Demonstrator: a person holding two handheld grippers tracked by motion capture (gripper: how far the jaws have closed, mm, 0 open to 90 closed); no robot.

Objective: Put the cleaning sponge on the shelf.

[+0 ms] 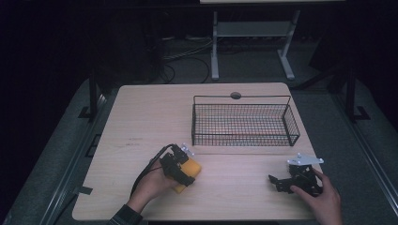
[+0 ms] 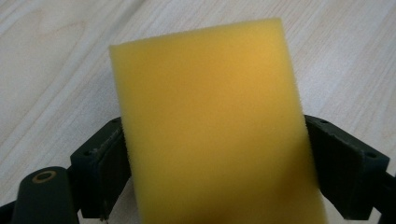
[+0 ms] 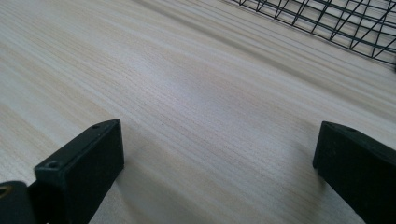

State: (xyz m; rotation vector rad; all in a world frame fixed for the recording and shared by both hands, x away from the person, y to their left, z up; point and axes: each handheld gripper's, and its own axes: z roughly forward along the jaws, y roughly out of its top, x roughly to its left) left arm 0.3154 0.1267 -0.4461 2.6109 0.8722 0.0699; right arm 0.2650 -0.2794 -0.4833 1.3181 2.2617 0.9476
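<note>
A yellow sponge (image 1: 192,168) lies flat on the wooden table (image 1: 150,117), near its front left. My left gripper (image 1: 187,170) is lowered over it, held by a hand. In the left gripper view the sponge (image 2: 210,116) fills the gap between the two black pads (image 2: 105,163), which stand right at its long sides; its edges look straight, with no dent. My right gripper (image 1: 277,183) rests at the front right under the other hand, its jaws wide apart. In the right gripper view that gripper (image 3: 219,140) has bare wood between its pads.
A black wire basket (image 1: 244,124) stands on the far right half of the table and looks empty; its mesh (image 3: 327,18) crosses the top right of the right gripper view. A white metal stand (image 1: 215,51) and cables lie on the dark floor beyond.
</note>
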